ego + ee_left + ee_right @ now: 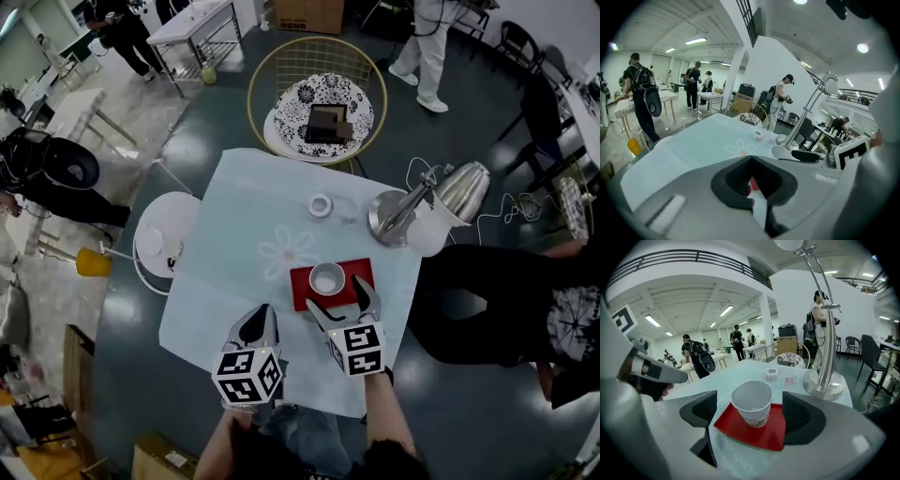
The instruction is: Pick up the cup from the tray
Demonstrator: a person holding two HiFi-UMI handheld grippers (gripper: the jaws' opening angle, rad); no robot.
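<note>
A white paper cup (327, 277) stands upright on a small red tray (305, 292) on the table's pale blue cloth (244, 216). My right gripper (339, 300) is at the tray's near edge, open. In the right gripper view the cup (752, 404) stands on the tray (766, 431) just ahead of the wide-apart jaws (750, 420), touching neither pad. My left gripper (262, 317) hovers over the cloth left of the tray, shut and holding nothing. In the left gripper view its jaws (752, 183) meet, and only a sliver of red tray shows through them.
A silver desk lamp (412, 211) stands right of and behind the tray, with a tape roll (321, 205) behind it. A gold wire chair (319, 103) is beyond the table, a white stool (164, 239) at its left. A seated person (497, 300) is close on the right.
</note>
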